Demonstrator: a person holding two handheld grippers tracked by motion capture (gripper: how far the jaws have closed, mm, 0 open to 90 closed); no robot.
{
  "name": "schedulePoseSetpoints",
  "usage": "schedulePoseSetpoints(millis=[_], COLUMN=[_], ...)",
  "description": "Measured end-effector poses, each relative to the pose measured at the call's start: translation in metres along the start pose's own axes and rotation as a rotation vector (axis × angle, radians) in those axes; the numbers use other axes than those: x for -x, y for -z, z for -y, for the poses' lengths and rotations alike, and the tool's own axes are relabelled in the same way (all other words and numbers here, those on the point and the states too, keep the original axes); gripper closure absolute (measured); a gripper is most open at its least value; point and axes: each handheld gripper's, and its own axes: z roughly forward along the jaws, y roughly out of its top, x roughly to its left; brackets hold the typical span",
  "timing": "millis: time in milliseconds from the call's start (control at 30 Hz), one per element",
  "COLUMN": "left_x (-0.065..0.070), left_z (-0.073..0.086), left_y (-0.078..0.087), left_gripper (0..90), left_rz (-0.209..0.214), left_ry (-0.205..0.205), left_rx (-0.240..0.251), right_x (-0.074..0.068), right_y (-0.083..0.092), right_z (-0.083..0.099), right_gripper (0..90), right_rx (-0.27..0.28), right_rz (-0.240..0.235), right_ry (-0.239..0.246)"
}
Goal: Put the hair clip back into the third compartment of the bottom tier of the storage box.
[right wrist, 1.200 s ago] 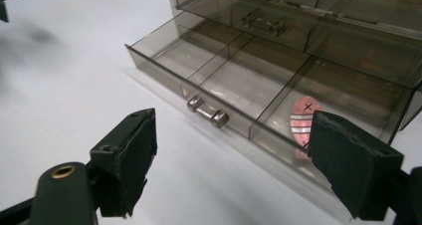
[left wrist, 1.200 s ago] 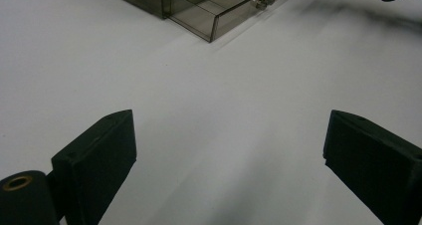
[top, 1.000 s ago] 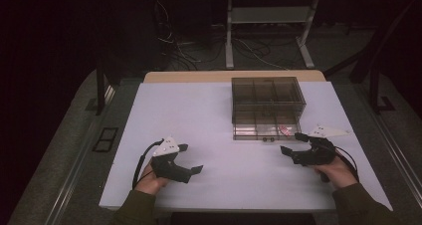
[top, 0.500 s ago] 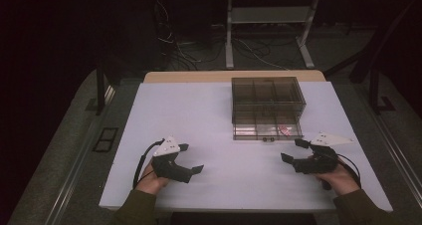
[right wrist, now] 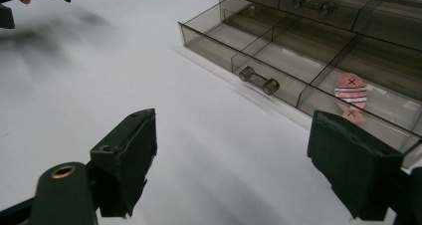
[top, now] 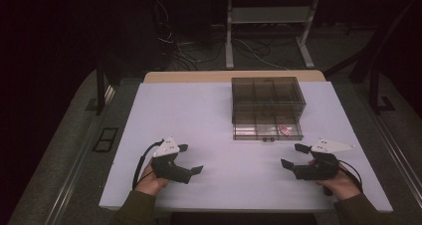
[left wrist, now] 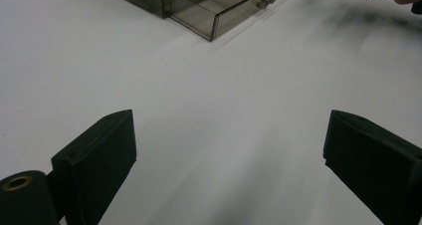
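A smoky, clear-plastic drawer box (top: pixel 267 101), squarish and split into compartments, sat on the matte white table (top: pixel 209 115), its lower drawer (right wrist: pixel 298 78) pulled out, with a small bar handle (right wrist: pixel 259 80) at the front wall. A flat pink fish-shaped piece (right wrist: pixel 350 91), striped and marked with a cross, lay in that drawer's end compartment. The left gripper (top: pixel 190 160) and right gripper (top: pixel 292 156) rested near the box's front, jaws wide and empty.
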Motion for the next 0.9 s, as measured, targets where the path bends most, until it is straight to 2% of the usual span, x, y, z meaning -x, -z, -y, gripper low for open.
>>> schedulePoseSetpoints(millis=[367, 533, 733, 833, 867, 900], left_x=[0.0012, 0.0014, 0.0003, 0.0004, 0.0005, 0.0004], left_z=[-0.0004, 0.0, 0.0003, 0.0005, 0.0004, 0.0004], left_y=[-0.0005, -0.0002, 0.0001, 0.0, -0.0001, -0.0002], left_gripper=[5.4, 5.5, 5.5, 5.5, 5.5, 5.5], left_rz=[0.005, 0.007, 0.008, 0.008, 0.008, 0.008], left_ry=[0.005, 0.008, 0.003, 0.002, 0.002, 0.001], left_rx=[0.01, 0.011, -0.003, -0.004, -0.005, -0.005], right_x=[-0.0014, -0.0015, -0.0008, -0.0004, -0.0003, 0.0], right_y=[0.005, 0.0052, 0.0032, 0.0029, 0.0029, 0.0027], right_z=[0.0049, 0.0064, 0.008, 0.0085, 0.0087, 0.0089], right_gripper=[18.6, 18.6, 16.9, 16.9, 15.7, 10.0], right_rx=[0.017, 0.021, 0.008, 0.003, 0.003, 0.0], right_rz=[0.001, -0.003, -0.01, 0.006, 0.01, 0.012], right_ry=[-0.004, 0.008, 0.016, 0.017, 0.016, 0.015])
